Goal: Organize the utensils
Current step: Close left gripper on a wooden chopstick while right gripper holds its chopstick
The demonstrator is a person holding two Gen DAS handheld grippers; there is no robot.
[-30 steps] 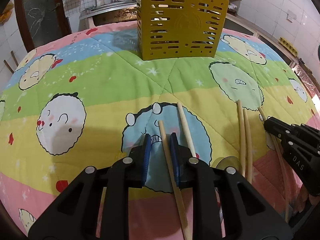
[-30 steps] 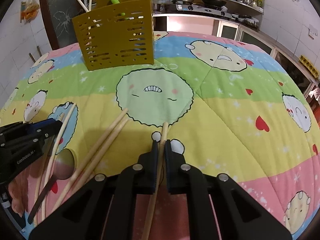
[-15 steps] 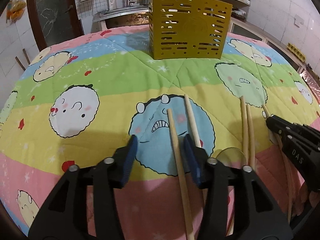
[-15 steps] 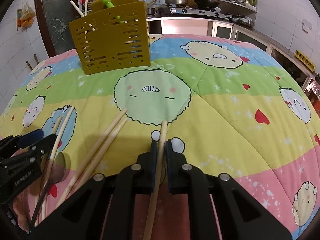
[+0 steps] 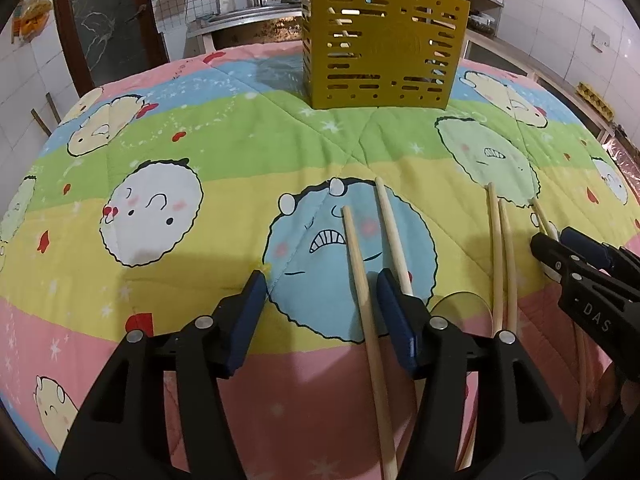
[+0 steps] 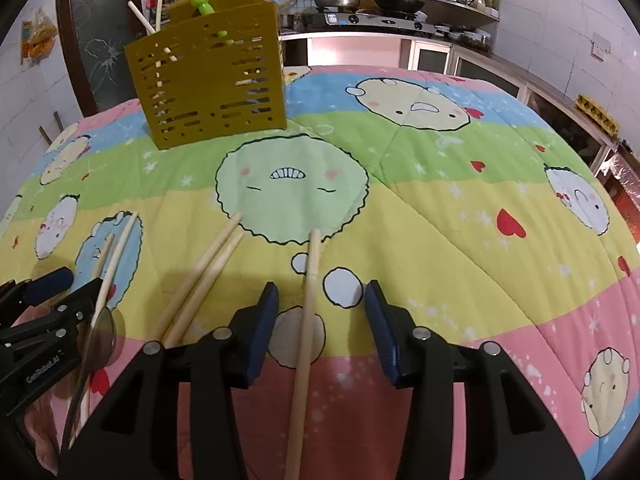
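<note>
Several wooden chopsticks lie on a cartoon-print quilt point(image 5: 224, 152). My left gripper point(image 5: 320, 280) is open; one chopstick point(image 5: 362, 280) lies between its fingers, close to the right one, and a second chopstick point(image 5: 392, 232) lies just outside it. My right gripper point(image 6: 320, 292) is open around a single chopstick point(image 6: 310, 292) lying on the quilt point(image 6: 440, 208). A pair of chopsticks point(image 6: 204, 276) lies to its left. The yellow slotted utensil holder point(image 5: 380, 48) stands upright at the far side, also in the right wrist view point(image 6: 212, 92), with chopsticks and a green utensil inside.
A clear spoon point(image 6: 100, 336) lies near the left gripper point(image 6: 36, 320) in the right wrist view. Another chopstick pair point(image 5: 502, 248) lies between the grippers. The right gripper point(image 5: 588, 280) shows at the left view's right edge. Sink, stove and shelves stand behind the table.
Both grippers have opened: each was shut on a chopstick a second ago, the left let go first, then the right. The chopsticks now lie free on the quilt.
</note>
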